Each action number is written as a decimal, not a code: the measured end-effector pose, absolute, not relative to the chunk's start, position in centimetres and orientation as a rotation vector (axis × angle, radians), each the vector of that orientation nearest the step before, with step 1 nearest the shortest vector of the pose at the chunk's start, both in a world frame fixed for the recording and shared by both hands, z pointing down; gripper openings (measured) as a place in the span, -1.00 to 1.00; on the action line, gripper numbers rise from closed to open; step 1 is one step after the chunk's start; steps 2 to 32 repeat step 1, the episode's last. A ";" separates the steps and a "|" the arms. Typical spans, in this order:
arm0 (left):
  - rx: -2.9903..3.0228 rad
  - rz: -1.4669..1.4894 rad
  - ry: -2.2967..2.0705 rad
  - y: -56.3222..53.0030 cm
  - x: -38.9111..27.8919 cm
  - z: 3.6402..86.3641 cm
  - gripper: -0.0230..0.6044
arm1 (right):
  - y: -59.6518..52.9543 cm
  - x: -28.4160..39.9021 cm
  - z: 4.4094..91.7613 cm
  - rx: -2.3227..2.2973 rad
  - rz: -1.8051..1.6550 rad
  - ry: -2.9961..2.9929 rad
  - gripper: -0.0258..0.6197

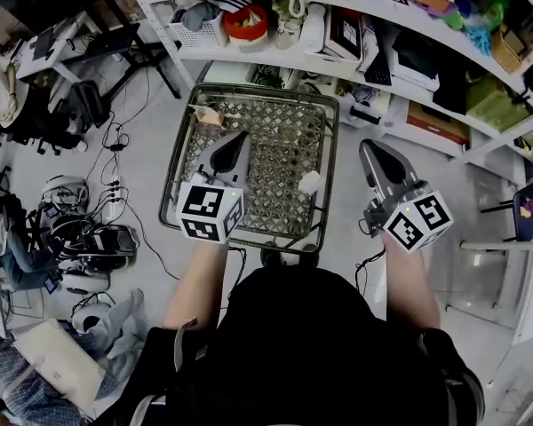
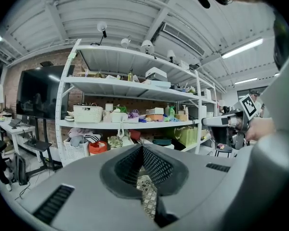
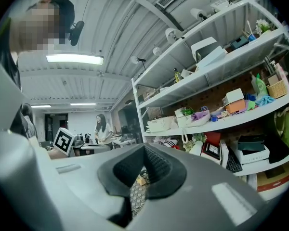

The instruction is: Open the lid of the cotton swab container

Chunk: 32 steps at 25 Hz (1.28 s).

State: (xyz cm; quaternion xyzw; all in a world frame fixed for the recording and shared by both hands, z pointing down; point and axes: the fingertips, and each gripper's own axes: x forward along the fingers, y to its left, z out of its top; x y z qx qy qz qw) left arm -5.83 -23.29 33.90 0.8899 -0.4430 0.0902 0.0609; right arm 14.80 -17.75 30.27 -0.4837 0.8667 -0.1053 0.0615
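Cotton swab container: unidentifiable | left tongs (image 1: pixel 239 137) pressed together, empty, over cart (image 1: pixel 330 140) | right tongs (image 1: pixel 367 145) pressed together, empty

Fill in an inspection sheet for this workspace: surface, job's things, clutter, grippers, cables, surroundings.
Surface: wire cart basket with a lattice floor.
Job's things: small white object at the basket's right side, possibly the swab container; lid state cannot be told.
Clutter: tan object in the basket's far left corner.
Grippers: left gripper shut, empty, over the basket; right gripper shut, empty, right of it.
Cables: black cables on the floor at left.
Surroundings: white shelving packed with baskets and boxes.
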 end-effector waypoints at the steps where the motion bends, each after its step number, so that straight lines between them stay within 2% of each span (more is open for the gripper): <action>1: 2.696 0.275 -1.334 -23.3 -5.7 33.9 -0.92 | -17.8 14.6 30.3 -1.456 -0.318 2.627 -0.90; 32: 2.696 0.275 -1.334 -23.3 -5.7 33.9 -0.92 | -17.8 14.6 30.3 -1.456 -0.318 2.627 -0.90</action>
